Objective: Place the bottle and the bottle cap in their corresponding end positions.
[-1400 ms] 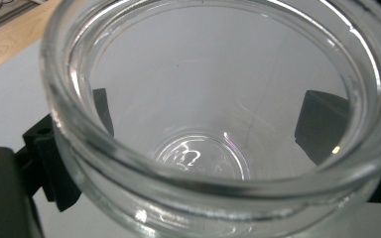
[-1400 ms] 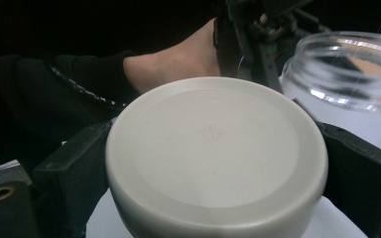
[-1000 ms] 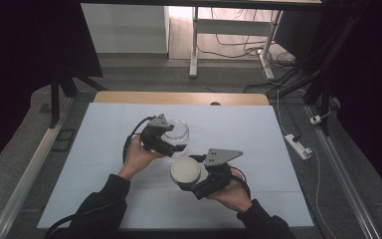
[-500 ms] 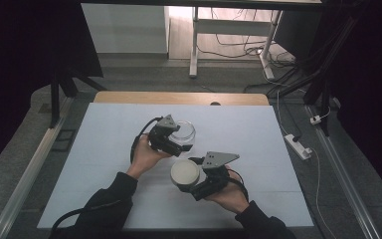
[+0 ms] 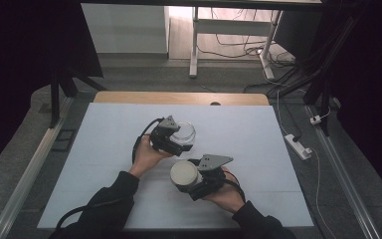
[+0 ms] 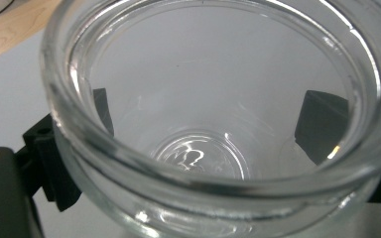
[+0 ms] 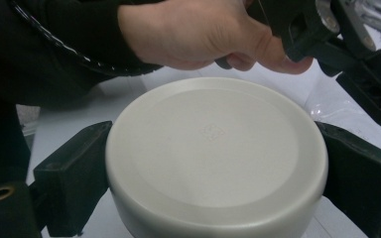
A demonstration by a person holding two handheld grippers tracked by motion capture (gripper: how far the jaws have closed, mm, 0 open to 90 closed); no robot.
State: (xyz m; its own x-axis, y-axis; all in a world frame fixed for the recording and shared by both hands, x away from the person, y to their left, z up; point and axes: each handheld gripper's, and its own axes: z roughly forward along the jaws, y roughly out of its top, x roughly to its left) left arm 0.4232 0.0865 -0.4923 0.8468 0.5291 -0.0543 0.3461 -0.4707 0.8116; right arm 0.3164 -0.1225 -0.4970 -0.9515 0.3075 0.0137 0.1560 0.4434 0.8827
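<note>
Left claw [image 5: 183, 142]: clamps the clear glass jar [image 5: 183, 132] — a jaw on each side
Right claw [image 5: 184, 179]: pinches the white lid [image 5: 183, 174]
Table [image 5: 258, 129]: white surface

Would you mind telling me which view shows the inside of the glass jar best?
The left gripper view: the glass jar opens toward the camera, down to its base. The high view shows it small beside the left gripper; the right gripper view catches an edge.

Empty clear glass jar [image 5: 184, 133], round white lid [image 5: 184, 174]
</note>
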